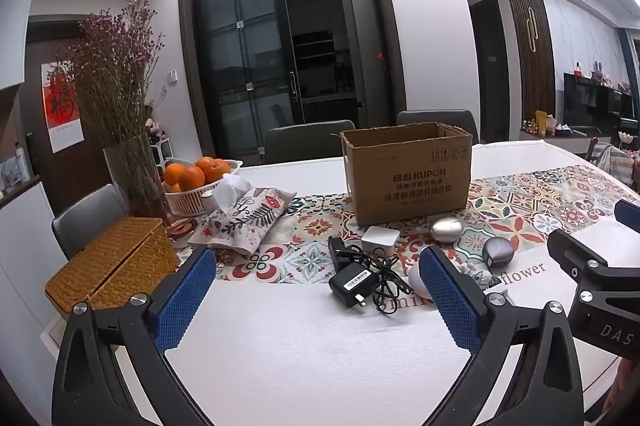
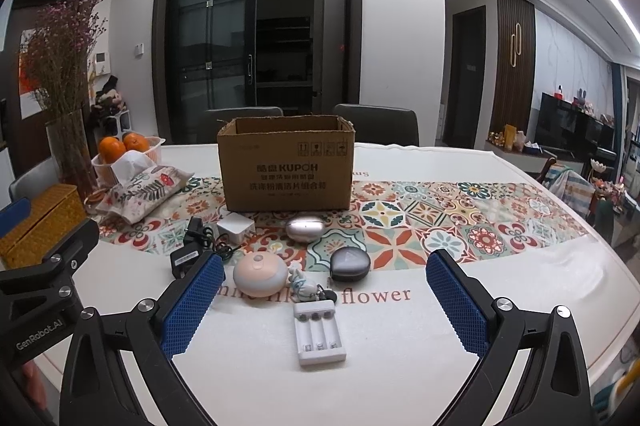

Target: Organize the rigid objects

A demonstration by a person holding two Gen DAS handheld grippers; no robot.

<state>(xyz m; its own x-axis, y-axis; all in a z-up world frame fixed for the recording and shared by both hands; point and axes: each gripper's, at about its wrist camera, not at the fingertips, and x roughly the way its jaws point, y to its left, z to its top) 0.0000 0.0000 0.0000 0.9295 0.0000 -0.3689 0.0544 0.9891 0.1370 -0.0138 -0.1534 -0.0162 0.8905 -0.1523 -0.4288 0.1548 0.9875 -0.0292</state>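
Both gripper jaws gape above the white table [image 2: 400,366].

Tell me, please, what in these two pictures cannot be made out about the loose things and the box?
- Cardboard box: its inside is hidden by its own front wall, in both views.
- Pink round gadget: in the left wrist view the left gripper's finger covers most of it.
- Battery charger: seen only in the right wrist view.
- Small trinket: too small to identify.
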